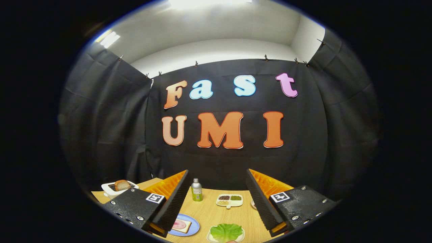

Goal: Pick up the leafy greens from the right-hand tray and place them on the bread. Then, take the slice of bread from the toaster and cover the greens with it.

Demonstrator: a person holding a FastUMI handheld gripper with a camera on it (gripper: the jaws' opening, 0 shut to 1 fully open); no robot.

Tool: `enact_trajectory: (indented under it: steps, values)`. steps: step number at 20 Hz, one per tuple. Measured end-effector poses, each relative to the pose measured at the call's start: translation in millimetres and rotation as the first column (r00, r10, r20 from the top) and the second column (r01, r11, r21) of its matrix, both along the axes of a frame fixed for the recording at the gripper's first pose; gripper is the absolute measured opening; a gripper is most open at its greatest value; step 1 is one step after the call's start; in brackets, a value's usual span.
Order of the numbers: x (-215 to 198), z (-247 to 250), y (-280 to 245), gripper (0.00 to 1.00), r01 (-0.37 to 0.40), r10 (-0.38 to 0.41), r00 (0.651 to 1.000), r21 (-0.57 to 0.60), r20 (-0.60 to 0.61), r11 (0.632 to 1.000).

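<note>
My gripper (216,189) hangs open above the wooden table (209,211), with nothing between its fingers. Leafy greens (226,231) lie on a white tray (210,238) below and between the fingers, slightly toward the right finger. A slice of bread with a pink slice of ham (181,225) rests on a blue plate (193,230), partly hidden by the left finger. A white toaster (113,191) stands beyond the left finger, and a browned bread slice (122,185) sticks up out of it.
A small metal bottle with a green label (196,190) stands at the back of the table between the fingers. To its right sits a white divided dish (230,200) holding dark, green and pale fillings. The edge of another plate (253,204) peeks from behind the right finger.
</note>
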State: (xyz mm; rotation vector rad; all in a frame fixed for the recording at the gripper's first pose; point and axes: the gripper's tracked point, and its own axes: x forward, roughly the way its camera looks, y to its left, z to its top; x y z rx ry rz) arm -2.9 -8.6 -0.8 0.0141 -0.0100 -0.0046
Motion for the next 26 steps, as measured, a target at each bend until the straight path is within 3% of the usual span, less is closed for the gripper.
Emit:
enact_trajectory:
  steps: [8, 15, 20, 26]
  values:
    - [-1.1, -3.5, -6.1, 0.98, 0.023, -0.023, 1.0, -0.026, -0.015, 0.999]
    - [7.0, -18.1, -4.5, 0.98, -0.003, 0.004, 0.998, 0.005, -0.07, 1.0]
    - [16.1, -53.3, -4.9, 0.98, -0.004, 0.0, 0.983, -0.022, -0.186, 1.0]
    - [27.0, -102.5, -3.6, 0.98, -0.032, 0.032, 0.936, 0.008, -0.35, 0.999]
